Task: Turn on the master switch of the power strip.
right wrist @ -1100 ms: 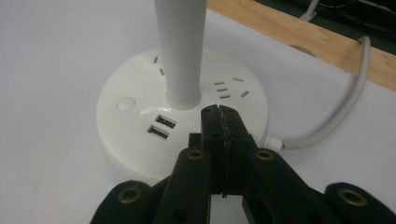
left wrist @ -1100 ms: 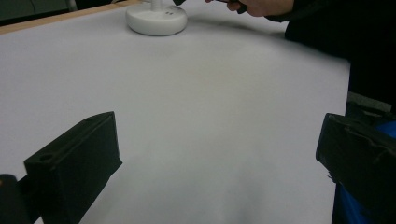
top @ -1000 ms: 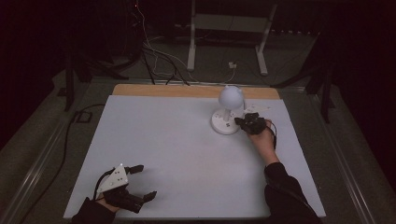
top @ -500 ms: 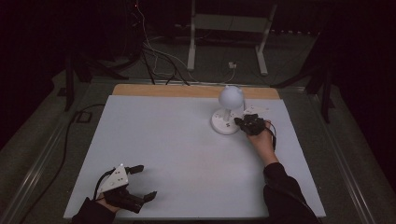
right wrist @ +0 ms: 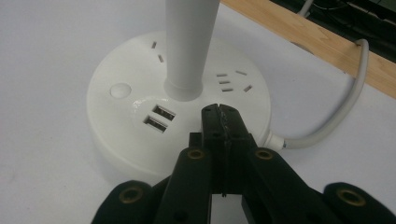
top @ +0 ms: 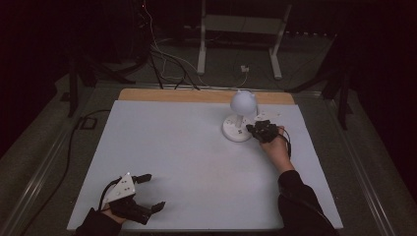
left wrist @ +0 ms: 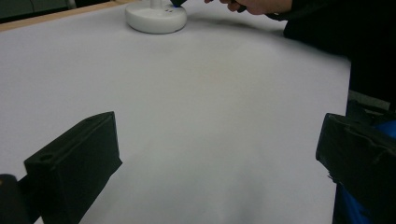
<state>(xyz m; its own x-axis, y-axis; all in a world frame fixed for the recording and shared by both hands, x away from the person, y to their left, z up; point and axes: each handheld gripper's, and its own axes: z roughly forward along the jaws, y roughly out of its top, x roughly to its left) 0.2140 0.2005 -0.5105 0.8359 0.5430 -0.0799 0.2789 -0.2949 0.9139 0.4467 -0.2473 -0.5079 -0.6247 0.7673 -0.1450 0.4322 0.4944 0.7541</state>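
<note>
From the high view, a white desk lamp (top: pixel 240 115) stands at about one o'clock on the white table (top: pixel 177 147), its globe-shaped head on a straight stem above a round flat base, with the right gripper (top: pixel 259 130) touching the base's three-o'clock edge and the right hand (top: pixel 276 150) behind it; the left gripper (top: pixel 135 199) rests near seven o'clock, well apart from the lamp. In the left gripper view, its two black jaws stand wide apart over bare table with nothing between them, and the lamp base (left wrist: pixel 155 17) sits far off toward twelve o'clock. In the right gripper view, that claw's jaws are pressed together with nothing between them, tips resting on or just over the base's top at about five o'clock of the stem (right wrist: pixel 190 46); two USB ports (right wrist: pixel 157 117) lie just to the tips' left, a round button (right wrist: pixel 120 89) at nine o'clock, socket slots beyond, and a grey power cord (right wrist: pixel 336 116) leaves the base at four o'clock. The base looks like hard, smooth plastic, likely weighted and slippery at the rim; the stem is rigid and narrow enough to be the sounder place to grasp, while the head looks more fragile and the cord may drag.
</note>
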